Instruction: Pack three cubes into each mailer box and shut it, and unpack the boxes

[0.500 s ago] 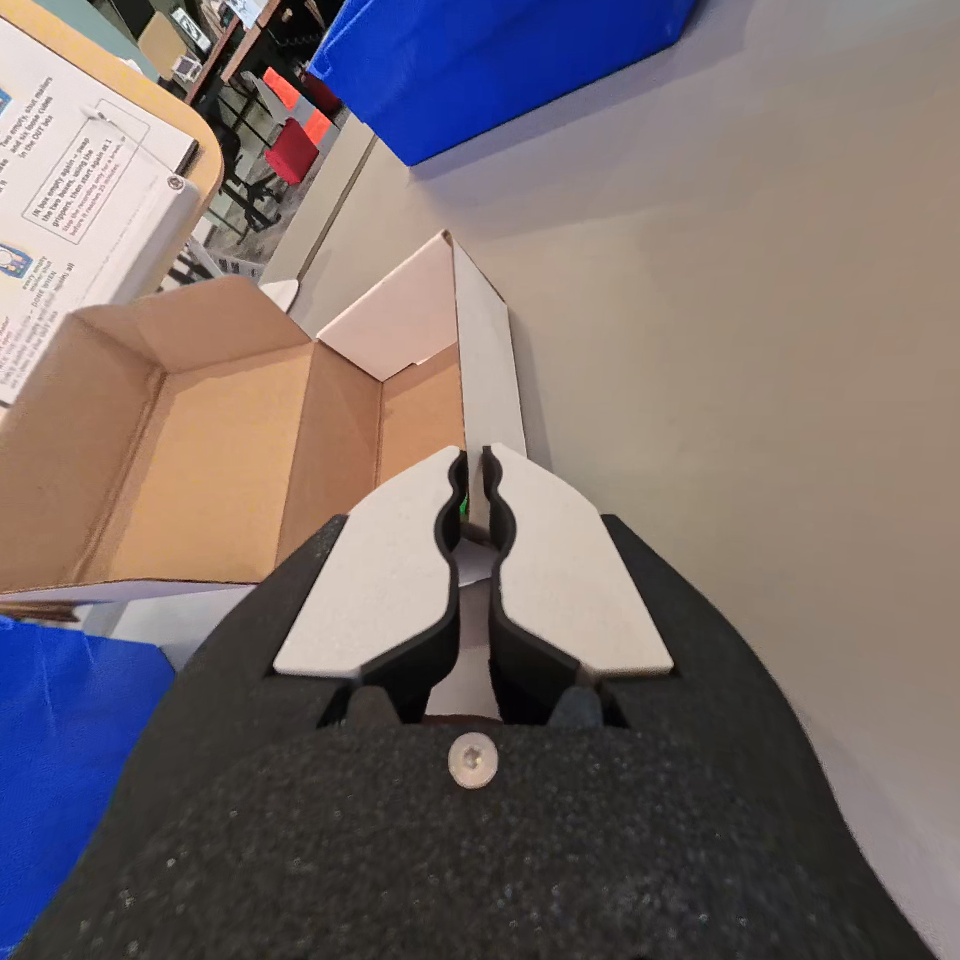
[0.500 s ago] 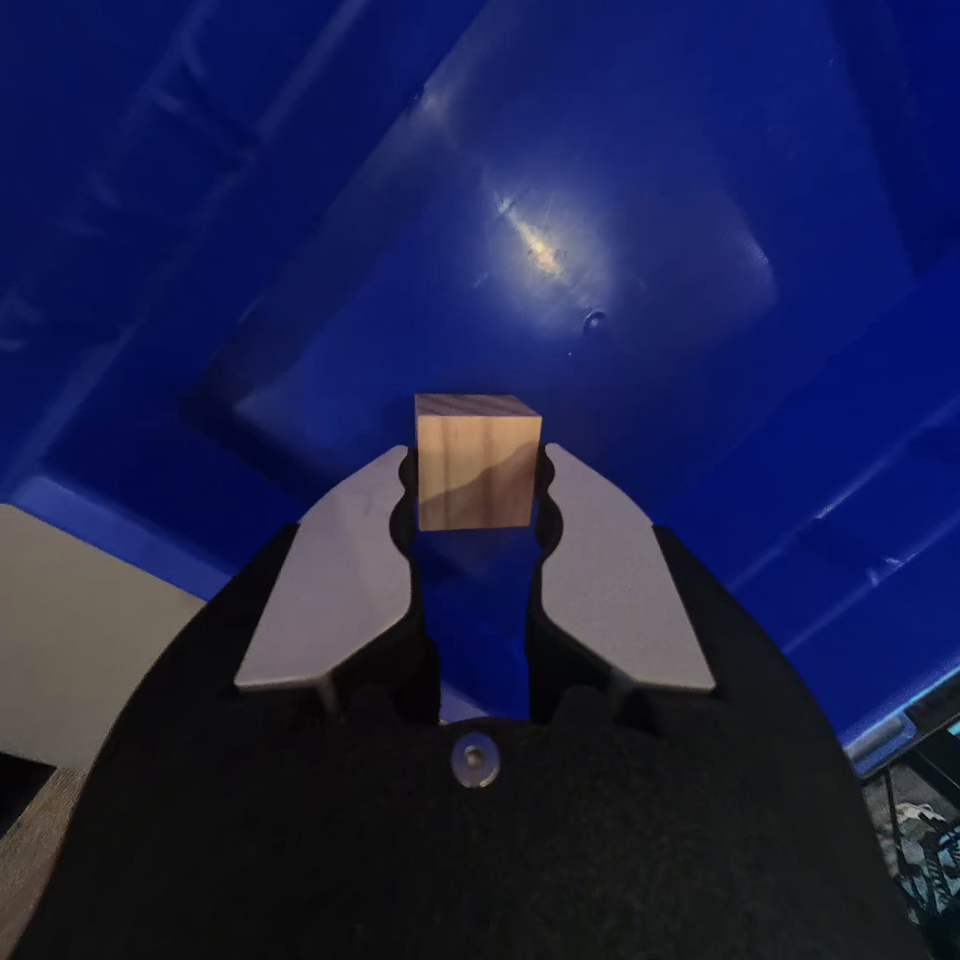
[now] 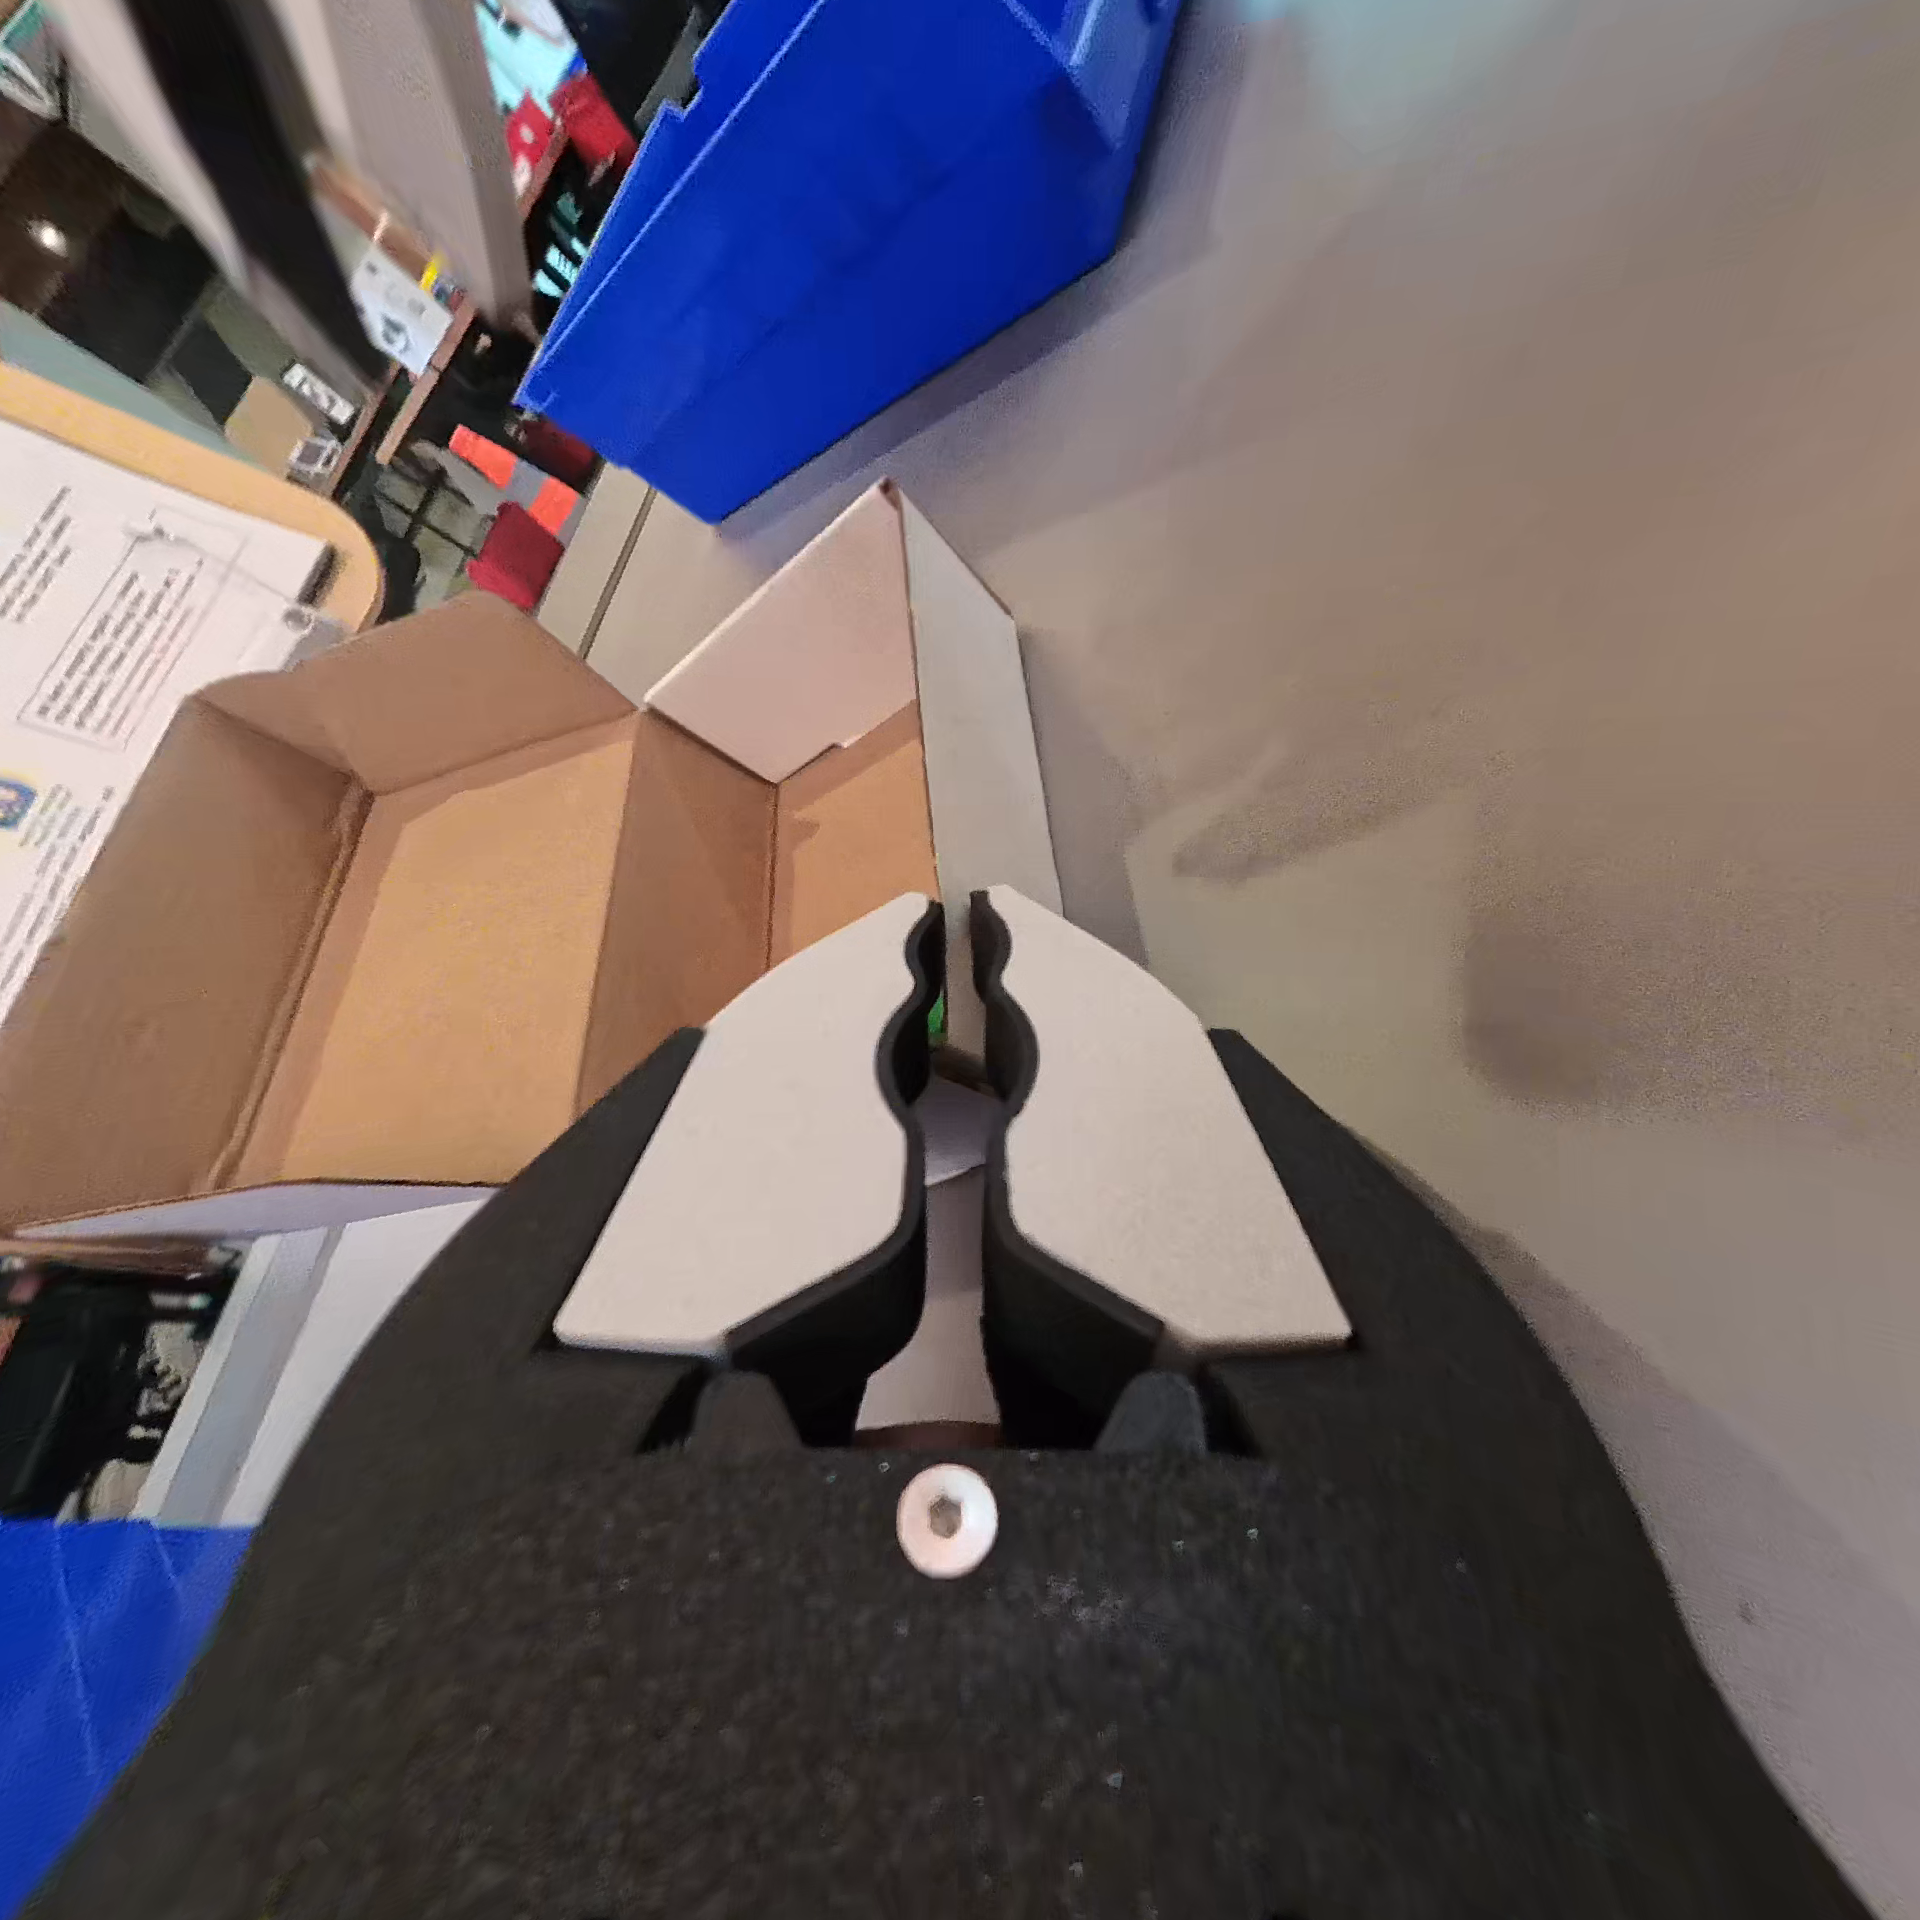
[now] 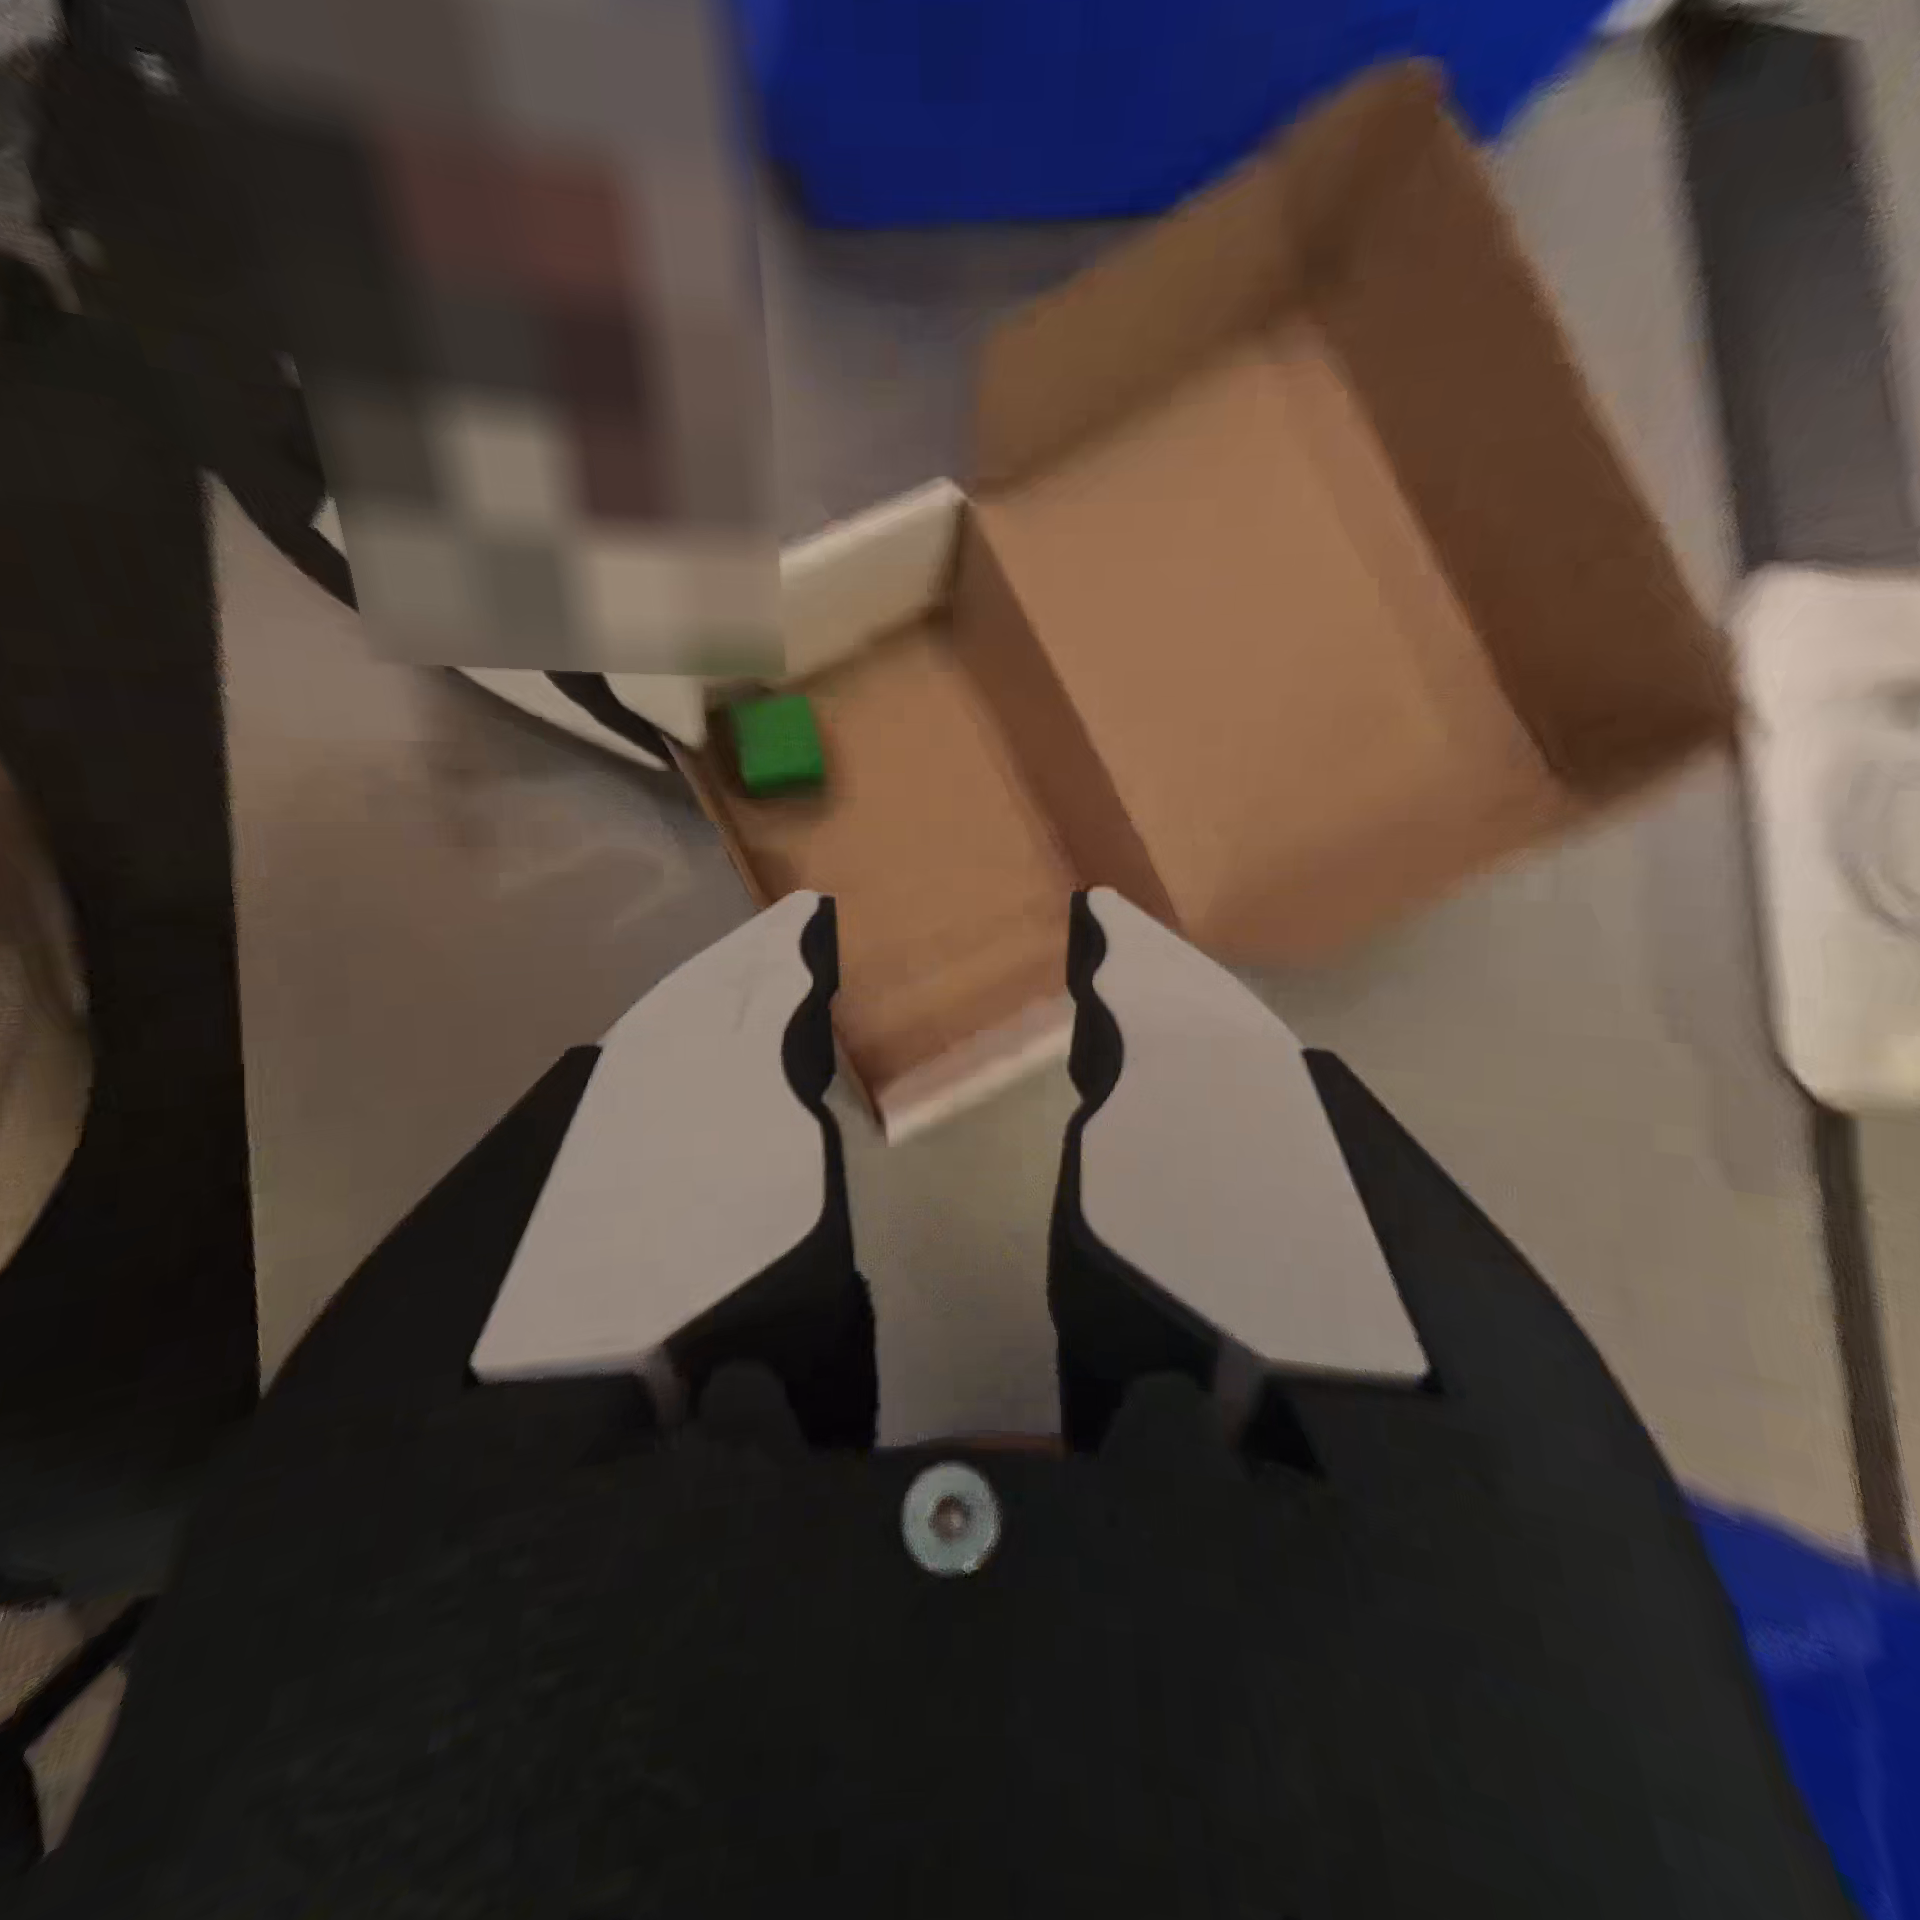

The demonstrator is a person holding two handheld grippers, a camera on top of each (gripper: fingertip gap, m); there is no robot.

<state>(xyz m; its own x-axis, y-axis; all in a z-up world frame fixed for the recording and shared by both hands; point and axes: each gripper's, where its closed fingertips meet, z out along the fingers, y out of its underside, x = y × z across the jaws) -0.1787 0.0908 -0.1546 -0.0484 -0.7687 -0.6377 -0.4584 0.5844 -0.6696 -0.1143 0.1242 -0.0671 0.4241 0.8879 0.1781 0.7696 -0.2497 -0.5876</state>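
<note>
The open mailer box [image 3: 468, 935] lies on the grey table, brown inside and white outside, with its lid folded back. My left gripper [image 3: 958, 914] is shut on the box's white side wall [image 3: 982, 748]. A sliver of a green cube [image 3: 937, 1013] shows between its fingers. In the blurred right wrist view, the green cube [image 4: 774, 746] lies in the near-left corner of the box [image 4: 1299, 623]. My right gripper [image 4: 951, 914] is open and empty, above the box's near edge. No wooden cube is in view.
A blue bin [image 3: 852, 239] stands on the table beyond the box and also shows in the right wrist view [image 4: 1039, 104]. More blue plastic [image 3: 83, 1662] is at the lower left. A printed sheet [image 3: 104, 623] lies left of the box. A white object [image 4: 1849, 831] lies right of the box. The tips of one gripper are about 12 cm away from the tips of the other.
My right gripper held a wooden cube inside the blue bin; now it is open, empty and over the mailer box. My left gripper keeps its hold on the box wall.
</note>
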